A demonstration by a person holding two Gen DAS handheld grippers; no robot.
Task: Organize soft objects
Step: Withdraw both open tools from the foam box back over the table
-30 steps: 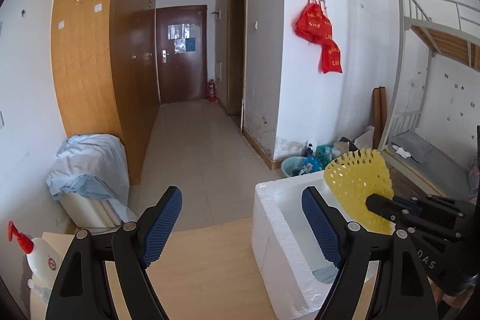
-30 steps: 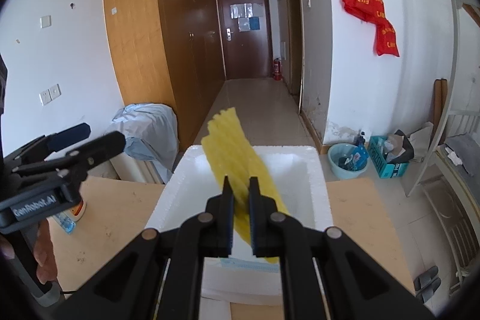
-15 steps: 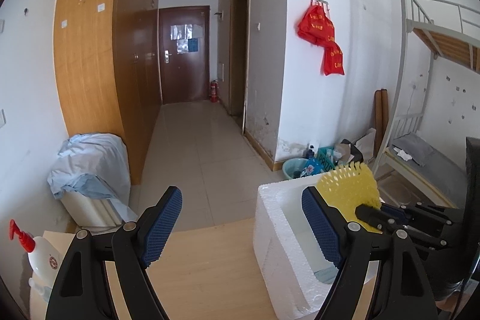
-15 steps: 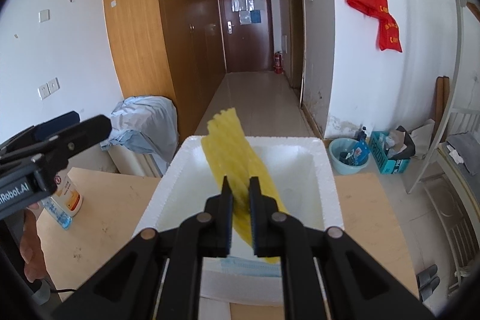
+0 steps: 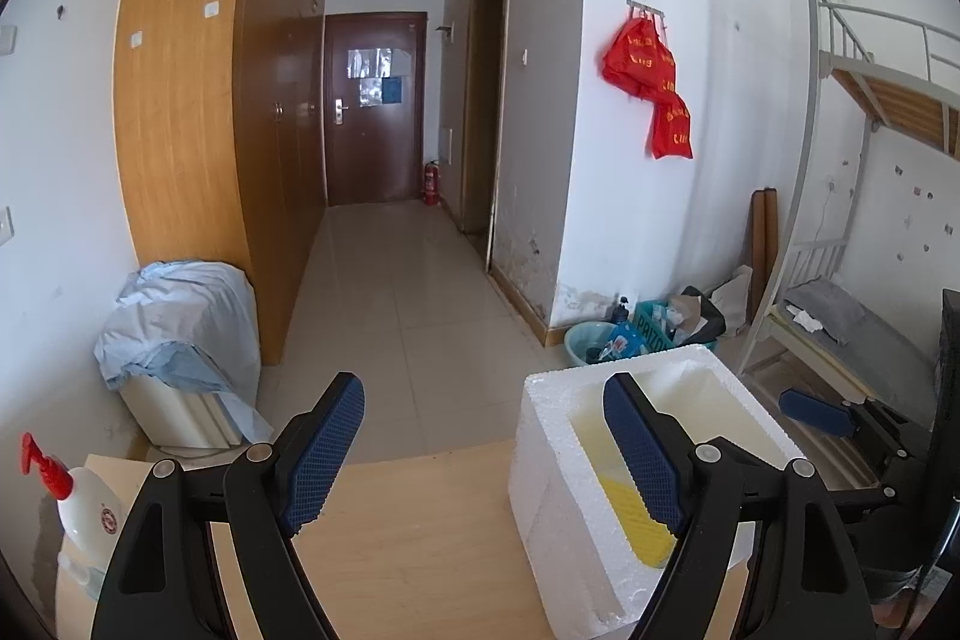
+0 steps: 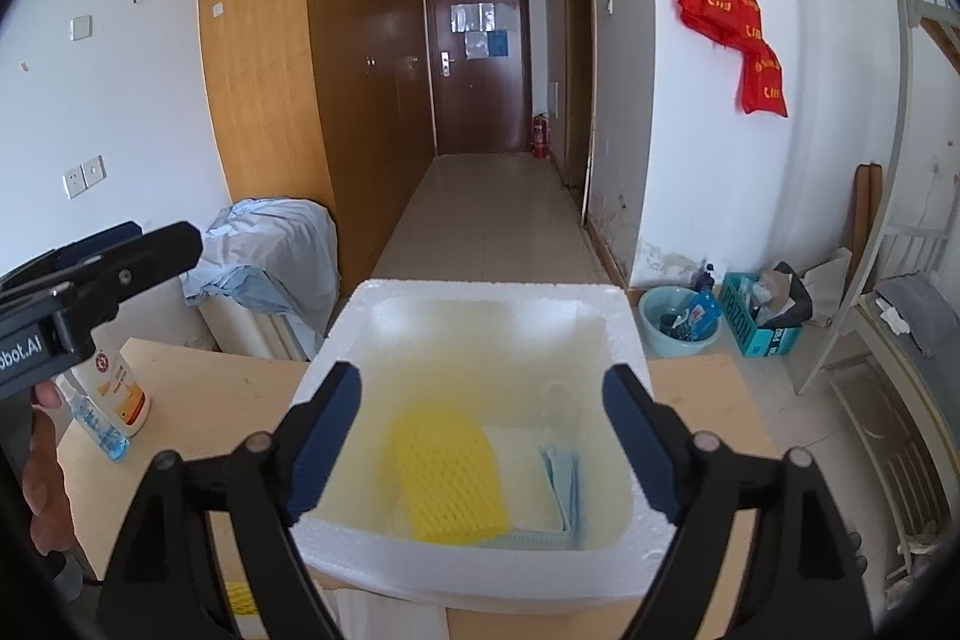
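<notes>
Yellow foam net (image 6: 447,475): loose inside foam box (image 6: 498,292), lengthwise below opening right gripper (image 6: 480,445); left gripper (image 5: 486,451) beside box, apart, empty.

**A dormitory room**

You're working in a lived-in dorm: a metal bunk bed (image 5: 864,232) at the right, tall wooden wardrobes (image 6: 312,100) lining a tiled hallway to the door (image 6: 477,61), a washbasin (image 6: 678,322) of toiletries on the floor.
</notes>
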